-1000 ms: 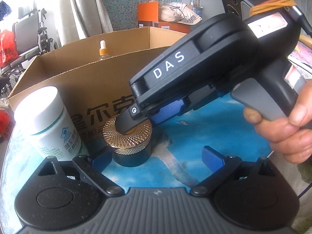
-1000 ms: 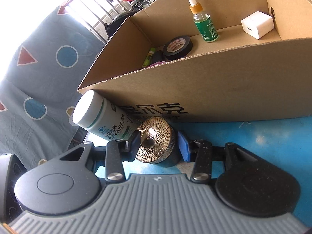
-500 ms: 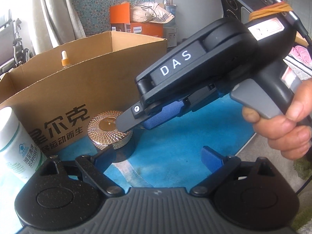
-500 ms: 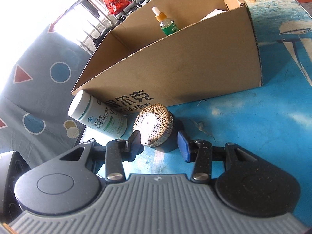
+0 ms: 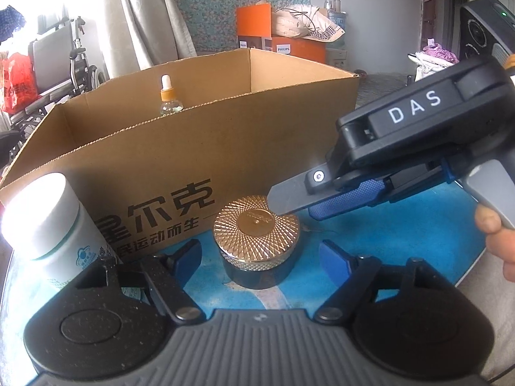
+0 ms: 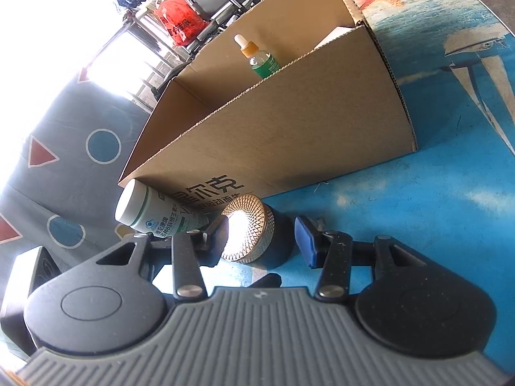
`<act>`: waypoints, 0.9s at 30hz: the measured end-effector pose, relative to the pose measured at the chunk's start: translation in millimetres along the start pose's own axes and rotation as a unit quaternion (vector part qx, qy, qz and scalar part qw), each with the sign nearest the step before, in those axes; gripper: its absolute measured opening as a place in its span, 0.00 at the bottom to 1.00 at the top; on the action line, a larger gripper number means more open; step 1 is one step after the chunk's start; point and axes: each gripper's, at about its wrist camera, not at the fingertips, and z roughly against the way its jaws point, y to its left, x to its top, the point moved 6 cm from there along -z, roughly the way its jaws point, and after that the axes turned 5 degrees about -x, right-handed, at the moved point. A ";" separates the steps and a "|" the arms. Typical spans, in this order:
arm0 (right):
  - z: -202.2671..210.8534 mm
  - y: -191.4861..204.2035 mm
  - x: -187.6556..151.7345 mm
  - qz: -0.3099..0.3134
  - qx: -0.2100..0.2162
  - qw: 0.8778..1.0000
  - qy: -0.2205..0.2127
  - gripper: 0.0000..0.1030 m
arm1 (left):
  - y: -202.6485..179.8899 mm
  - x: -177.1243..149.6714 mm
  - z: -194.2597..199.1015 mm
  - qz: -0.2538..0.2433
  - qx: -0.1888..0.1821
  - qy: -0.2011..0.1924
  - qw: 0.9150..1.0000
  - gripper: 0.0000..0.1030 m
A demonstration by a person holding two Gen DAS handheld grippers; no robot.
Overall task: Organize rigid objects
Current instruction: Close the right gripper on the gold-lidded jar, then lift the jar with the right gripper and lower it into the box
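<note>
The gold-lidded jar (image 5: 257, 241) stands upright on the blue worktop (image 5: 402, 234), just in front of the cardboard box (image 5: 199, 148) and apart from its printed wall. Compared with one second ago, the right gripper (image 6: 261, 236) has drawn back from the jar: its fingers were then set close against the jar's sides, and now they stand spread, with the left finger (image 6: 217, 241) close beside or touching the lid rim and the right blue pad (image 6: 305, 239) clearly apart from the jar body. The jar itself sits at roughly the same spot relative to the box. This indicates the grasp is not yet made, and the jar remains outside the box; the transfer step is judged still pending. In the left wrist view the right gripper's finger tip (image 5: 286, 197) overlaps the far edge of the lid; contact cannot be confirmed. The left gripper (image 5: 259, 257) is released, its fingers wide on either side of the jar and holding nothing. A white supplement bottle (image 5: 51, 225) stands left of the jar, beside the box wall. Inside the box a dropper bottle (image 6: 259, 56) stands upright.
</note>
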 end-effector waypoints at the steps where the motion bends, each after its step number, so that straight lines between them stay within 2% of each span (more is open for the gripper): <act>1: -1.8 0.7 0.6 -0.001 0.001 1.000 0.001 0.43 | 1.0 0.7 -0.3 0.002 -0.002 0.000 1.000 0.76; 9: -15.8 3.1 1.4 -0.002 0.000 1.000 0.011 0.43 | 7.2 -0.4 -10.5 0.022 -0.014 0.010 1.000 0.57; 27: -20.6 15.3 -5.7 0.018 -0.011 1.000 0.012 0.44 | 5.1 0.6 -0.4 0.036 -0.020 0.007 0.999 0.55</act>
